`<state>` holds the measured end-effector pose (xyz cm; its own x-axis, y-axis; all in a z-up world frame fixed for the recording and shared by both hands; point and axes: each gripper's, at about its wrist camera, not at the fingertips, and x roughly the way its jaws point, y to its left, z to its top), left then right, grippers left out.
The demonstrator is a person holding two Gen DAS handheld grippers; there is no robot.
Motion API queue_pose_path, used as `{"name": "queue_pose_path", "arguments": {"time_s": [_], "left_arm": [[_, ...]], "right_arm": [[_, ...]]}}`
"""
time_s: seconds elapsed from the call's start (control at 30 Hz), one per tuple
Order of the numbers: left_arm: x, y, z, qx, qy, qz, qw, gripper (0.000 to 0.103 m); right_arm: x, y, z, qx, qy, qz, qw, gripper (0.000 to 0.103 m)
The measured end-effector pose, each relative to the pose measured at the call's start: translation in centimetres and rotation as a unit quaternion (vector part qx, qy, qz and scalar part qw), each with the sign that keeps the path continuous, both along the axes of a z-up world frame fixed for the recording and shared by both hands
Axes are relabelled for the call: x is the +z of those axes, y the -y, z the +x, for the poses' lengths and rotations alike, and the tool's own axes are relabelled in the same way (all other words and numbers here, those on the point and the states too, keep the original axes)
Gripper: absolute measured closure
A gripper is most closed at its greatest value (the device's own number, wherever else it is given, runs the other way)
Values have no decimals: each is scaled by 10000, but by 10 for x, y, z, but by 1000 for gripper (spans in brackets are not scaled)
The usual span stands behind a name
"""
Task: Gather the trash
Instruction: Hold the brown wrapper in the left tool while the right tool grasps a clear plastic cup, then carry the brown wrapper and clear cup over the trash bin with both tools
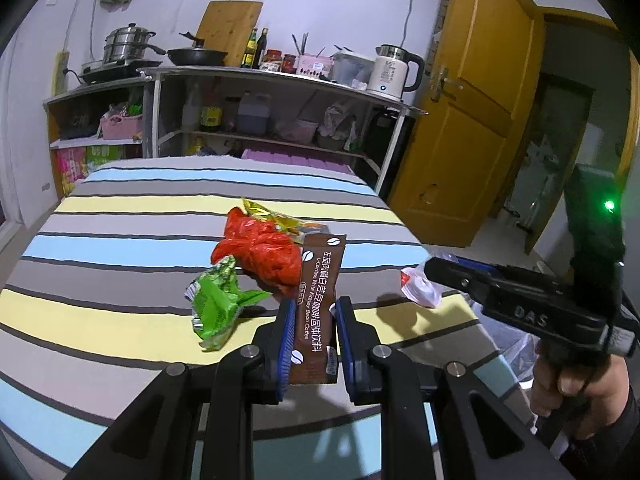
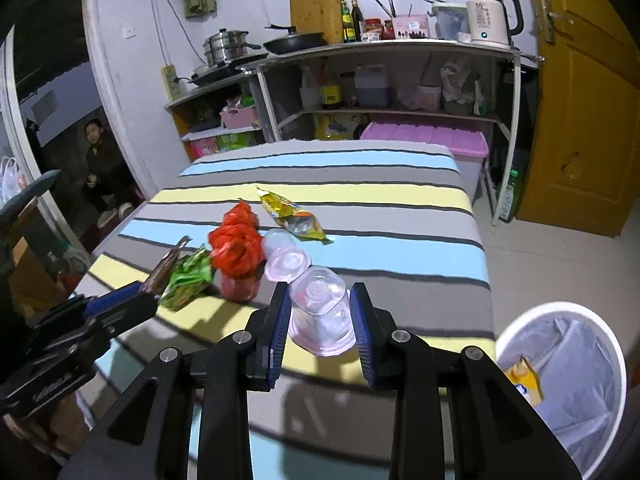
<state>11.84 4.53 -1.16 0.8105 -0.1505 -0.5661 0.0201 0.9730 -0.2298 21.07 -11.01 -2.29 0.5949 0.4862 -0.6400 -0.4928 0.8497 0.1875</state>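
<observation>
A striped cloth (image 2: 360, 184) in grey, blue and yellow bands covers the table. On it lie a crumpled red plastic bag (image 2: 236, 250), a green wrapper (image 2: 188, 276) just beside it, a yellow wrapper (image 2: 292, 216) farther back, and a clear plastic cup (image 2: 286, 260) on its side against the red bag

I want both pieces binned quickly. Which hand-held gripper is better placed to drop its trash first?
Probably the right hand-held gripper: it holds the clear plastic cup, and the lined bin sits just beside it. The left hand-held gripper, holding the brown coffee sachet, is farther away.
</observation>
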Motion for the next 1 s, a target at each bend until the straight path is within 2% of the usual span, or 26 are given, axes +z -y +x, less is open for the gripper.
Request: {"name": "queue_pose_path", "arguments": {"time_s": [0.5, 1.0], "left_arm": [[23, 45, -27, -416, 150, 51, 9990, 82], [31, 97, -21, -929, 159, 116, 9955, 82]], "right_arm": [[26, 44, -56, -225, 275, 92, 9993, 71], [26, 93, -70, -693, 382, 108, 9968, 71]]}}
